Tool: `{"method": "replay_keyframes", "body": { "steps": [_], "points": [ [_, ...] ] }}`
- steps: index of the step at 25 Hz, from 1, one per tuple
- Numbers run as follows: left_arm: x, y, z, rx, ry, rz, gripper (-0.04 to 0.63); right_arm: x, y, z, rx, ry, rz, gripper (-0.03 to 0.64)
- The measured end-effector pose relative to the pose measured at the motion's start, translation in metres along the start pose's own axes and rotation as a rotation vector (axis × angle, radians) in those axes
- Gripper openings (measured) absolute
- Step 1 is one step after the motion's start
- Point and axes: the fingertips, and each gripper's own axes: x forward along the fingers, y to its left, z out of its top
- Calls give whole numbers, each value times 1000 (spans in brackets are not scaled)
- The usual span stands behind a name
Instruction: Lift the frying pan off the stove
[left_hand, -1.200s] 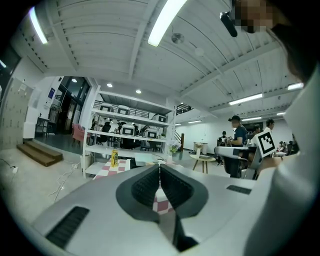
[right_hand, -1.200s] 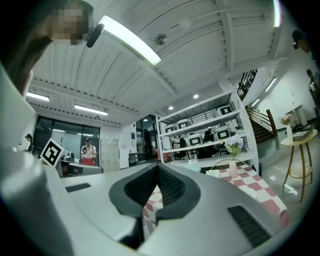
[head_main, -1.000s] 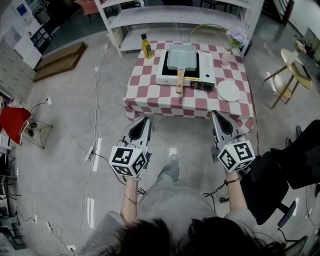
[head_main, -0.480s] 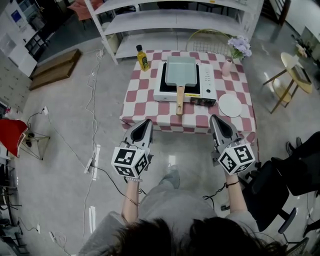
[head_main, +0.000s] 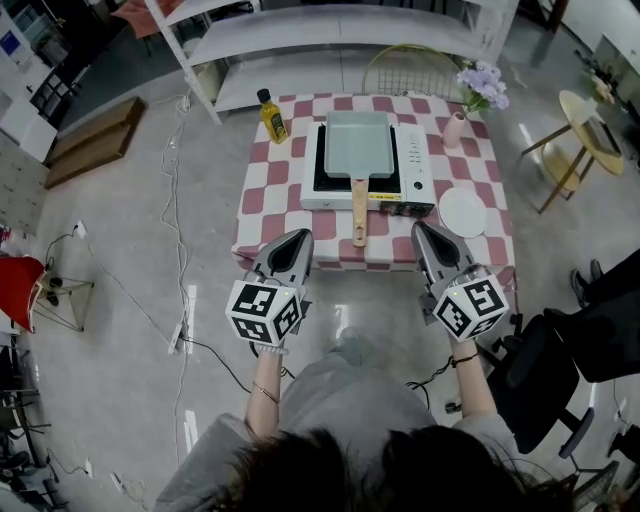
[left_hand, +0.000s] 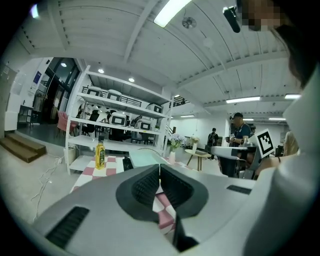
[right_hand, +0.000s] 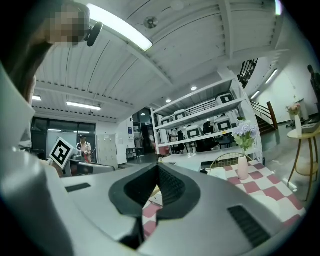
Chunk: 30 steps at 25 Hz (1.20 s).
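Advanced: left hand-held gripper (head_main: 299, 234), right hand-held gripper (head_main: 418, 227); one pan (head_main: 358, 145), seemingly one plate (head_main: 462, 212).

even, bright indoor light comes from ceiling strip lamps (left_hand: 172, 11), with mild glare there. both gripper views show strong fisheye curvature and dark vignetted corners. near gripper bodies appear soft.
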Motion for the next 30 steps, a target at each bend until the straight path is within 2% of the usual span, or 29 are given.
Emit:
{"method": "replay_keyframes", "body": {
  "steps": [10,21,30],
  "points": [
    [39,10,-10,-20,73,-98,29,36,-12,-9,32,24,-1,21],
    [70,5,-31,-143,227,-198,29,65,-13,-24,133,103,67,21],
    [87,3,-49,-251,330,-202,31,91,-20,-39,257,191,146,21]
  ]
}}
